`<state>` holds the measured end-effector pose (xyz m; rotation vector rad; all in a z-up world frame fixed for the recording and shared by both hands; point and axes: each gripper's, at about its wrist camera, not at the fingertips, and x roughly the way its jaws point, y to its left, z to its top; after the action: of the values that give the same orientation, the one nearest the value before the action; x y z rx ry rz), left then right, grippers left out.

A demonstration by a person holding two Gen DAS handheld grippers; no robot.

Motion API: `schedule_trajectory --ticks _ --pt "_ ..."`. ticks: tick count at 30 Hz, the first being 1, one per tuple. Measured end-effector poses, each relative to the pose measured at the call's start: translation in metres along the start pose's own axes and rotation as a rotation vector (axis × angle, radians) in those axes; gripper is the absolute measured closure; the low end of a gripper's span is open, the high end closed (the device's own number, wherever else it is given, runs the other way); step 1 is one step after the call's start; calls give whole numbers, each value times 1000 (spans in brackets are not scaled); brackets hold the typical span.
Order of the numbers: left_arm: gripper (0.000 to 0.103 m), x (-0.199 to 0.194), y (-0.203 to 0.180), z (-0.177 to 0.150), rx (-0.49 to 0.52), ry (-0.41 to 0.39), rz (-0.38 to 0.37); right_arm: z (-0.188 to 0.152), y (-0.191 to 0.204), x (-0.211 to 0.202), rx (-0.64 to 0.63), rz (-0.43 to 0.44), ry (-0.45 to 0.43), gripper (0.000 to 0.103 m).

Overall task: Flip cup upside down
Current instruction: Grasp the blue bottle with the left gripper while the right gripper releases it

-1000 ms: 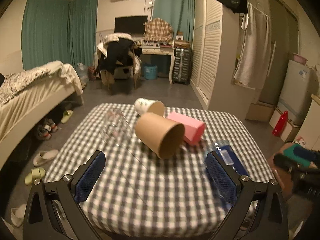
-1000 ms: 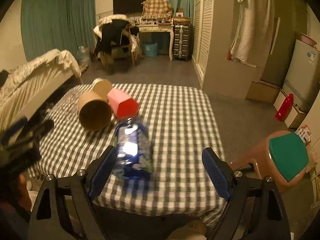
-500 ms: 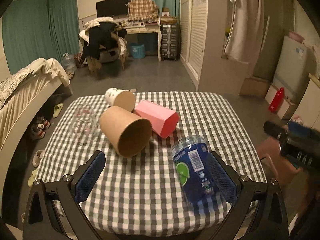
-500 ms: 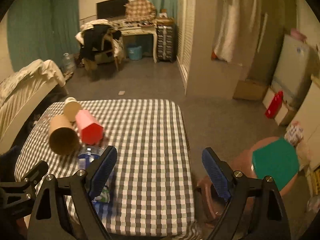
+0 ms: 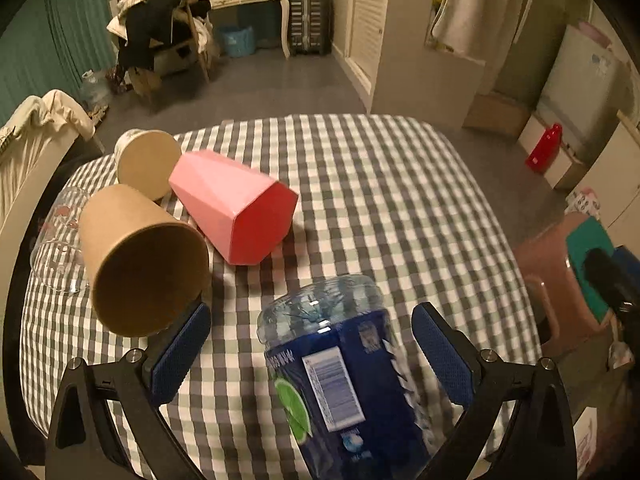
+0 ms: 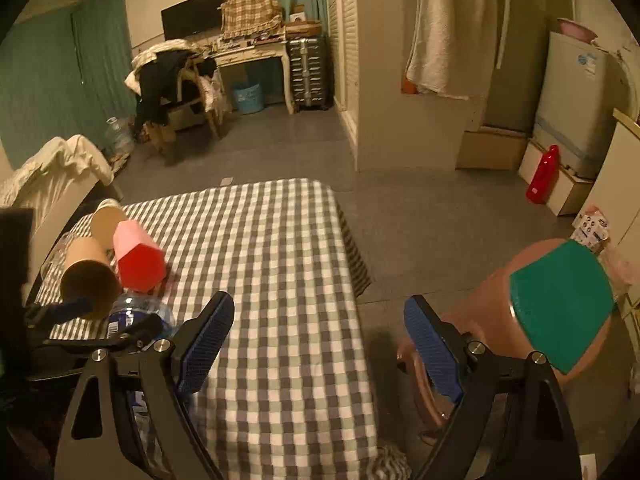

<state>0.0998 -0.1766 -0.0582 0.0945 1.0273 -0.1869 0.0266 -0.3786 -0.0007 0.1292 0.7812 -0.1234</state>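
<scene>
Several cups lie on their sides on the checked table: a brown paper cup, a pink faceted cup, a smaller white paper cup and a clear glass. A clear blue-labelled cup or bottle lies between the open jaws of my left gripper, untouched by the pads. My right gripper is open and empty over the table's right edge. The brown cup, pink cup and blue container show at left in the right wrist view.
A pink stool with a green seat stands right of the table. A bed lies to the left. A red bottle stands on the floor by the fridge. A wardrobe stands behind.
My left gripper has moved forward and right, so the blue-labelled container now lies between its jaws. My right gripper has swung slightly right and lower.
</scene>
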Motion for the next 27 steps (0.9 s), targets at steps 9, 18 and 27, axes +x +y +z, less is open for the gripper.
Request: schedule_trajectory --ticks 9,18,27 --pt "27 14 -7 2 49 70 -90 1 -2 -17 10 7 -90 16" --pt "27 -6 -3 13 55 -8 -63 4 -7 -22 52 -2 -124 16" --pt "27 -23 -10 33 84 -177 56 5 -9 -20 60 -22 -113 16"
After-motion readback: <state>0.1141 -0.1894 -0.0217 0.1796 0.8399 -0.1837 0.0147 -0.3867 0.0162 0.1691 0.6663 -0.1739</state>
